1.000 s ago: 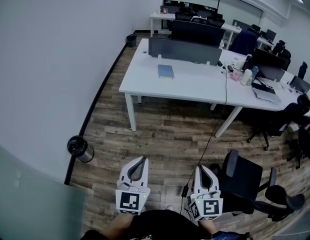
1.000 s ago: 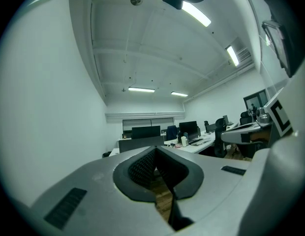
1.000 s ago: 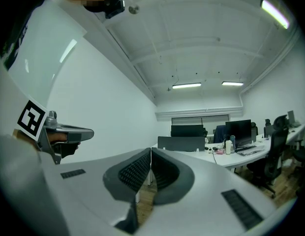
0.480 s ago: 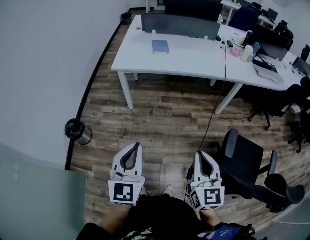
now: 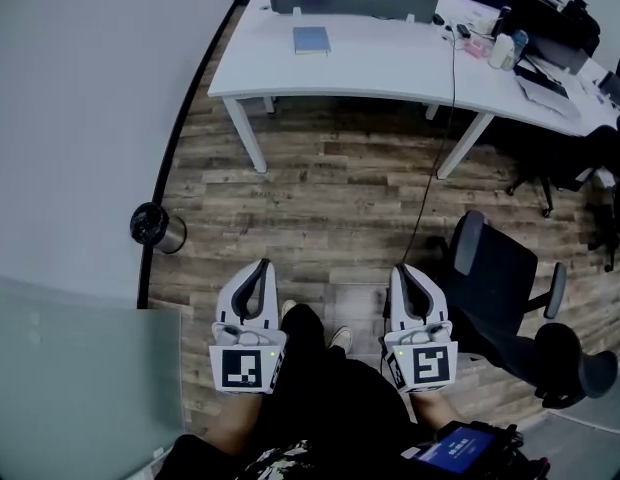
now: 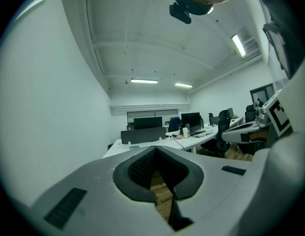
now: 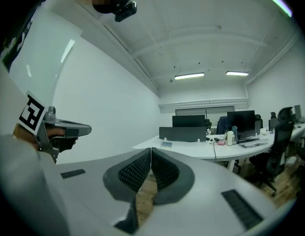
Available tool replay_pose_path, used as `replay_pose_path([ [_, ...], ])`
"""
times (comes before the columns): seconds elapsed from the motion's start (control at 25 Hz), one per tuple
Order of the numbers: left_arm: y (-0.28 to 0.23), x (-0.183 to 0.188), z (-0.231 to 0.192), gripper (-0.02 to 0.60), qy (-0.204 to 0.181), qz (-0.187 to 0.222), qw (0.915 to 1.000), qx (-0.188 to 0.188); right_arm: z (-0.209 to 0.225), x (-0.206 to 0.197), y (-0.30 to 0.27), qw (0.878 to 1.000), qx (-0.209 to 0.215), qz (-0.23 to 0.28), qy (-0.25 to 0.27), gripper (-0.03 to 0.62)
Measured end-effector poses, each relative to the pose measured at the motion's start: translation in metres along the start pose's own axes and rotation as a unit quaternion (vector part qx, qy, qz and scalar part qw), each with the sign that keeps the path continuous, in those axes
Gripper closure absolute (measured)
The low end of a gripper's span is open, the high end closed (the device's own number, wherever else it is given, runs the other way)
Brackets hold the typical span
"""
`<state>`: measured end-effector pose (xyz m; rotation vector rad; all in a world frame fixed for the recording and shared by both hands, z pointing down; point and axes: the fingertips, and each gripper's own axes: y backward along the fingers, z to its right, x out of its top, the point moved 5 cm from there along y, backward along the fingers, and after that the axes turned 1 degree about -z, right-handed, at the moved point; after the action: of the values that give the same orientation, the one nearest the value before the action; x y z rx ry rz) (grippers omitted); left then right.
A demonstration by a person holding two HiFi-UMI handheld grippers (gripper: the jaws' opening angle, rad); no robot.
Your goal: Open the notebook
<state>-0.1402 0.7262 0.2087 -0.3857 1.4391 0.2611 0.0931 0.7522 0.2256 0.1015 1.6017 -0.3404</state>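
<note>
**A:** What fills the head view?

**B:** A wood-plank floor (image 5: 330, 198) takes up most of it. A long white desk (image 5: 390, 63) runs across the top, from 11 o'clock to 2 o'clock. A dark office chair (image 5: 495, 313) stands on the floor at 4 o'clock, well apart from the desk.

**A:** Where are the grippers?

**B:** Both are low in the picture, side by side and pointing toward the desk. The left gripper (image 5: 258, 266) is at 7 o'clock and the right gripper (image 5: 402, 271) is at 5 o'clock. On each, the jaws are pressed together with nothing between them. Each gripper's own view shows the pads meeting at the tips.

**A:** Anything smaller?

**B:** A round black bin (image 5: 153, 226) sits on the floor at 9 o'clock, against the white wall. A thin cable (image 5: 430, 178) hangs from the desk to the floor.

**A:** And the notebook?

**B:** The blue notebook (image 5: 311, 39) lies flat and closed on the desk at 12 o'clock, near its left end. It is well apart from both grippers.
</note>
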Motion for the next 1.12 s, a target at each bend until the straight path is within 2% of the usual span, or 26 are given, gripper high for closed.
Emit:
replay_pose_path([
  [0.12,-0.014,0.005,0.008,0.577,0.009,0.005,0.9999,-0.006,0.008,-0.001,-0.006,1.0,-0.003,0.001,0.01,0.53],
  [0.24,-0.034,-0.006,0.012,0.577,0.002,-0.006,0.9997,-0.021,0.017,-0.005,-0.02,1.0,-0.007,-0.003,0.011,0.53],
  [0.4,-0.064,-0.001,0.014,0.575,0.016,0.022,0.9991,-0.033,0.029,-0.007,-0.043,1.0,-0.014,-0.01,0.018,0.53],
  [0.56,-0.086,-0.006,-0.002,0.575,0.03,0.015,0.9991,-0.028,0.028,-0.005,-0.074,1.0,-0.005,-0.013,0.024,0.53],
  [1.12,-0.191,0.007,-0.087,0.577,0.013,0.003,0.9988,-0.047,0.034,0.021,-0.198,0.999,-0.02,-0.022,0.014,0.53],
])
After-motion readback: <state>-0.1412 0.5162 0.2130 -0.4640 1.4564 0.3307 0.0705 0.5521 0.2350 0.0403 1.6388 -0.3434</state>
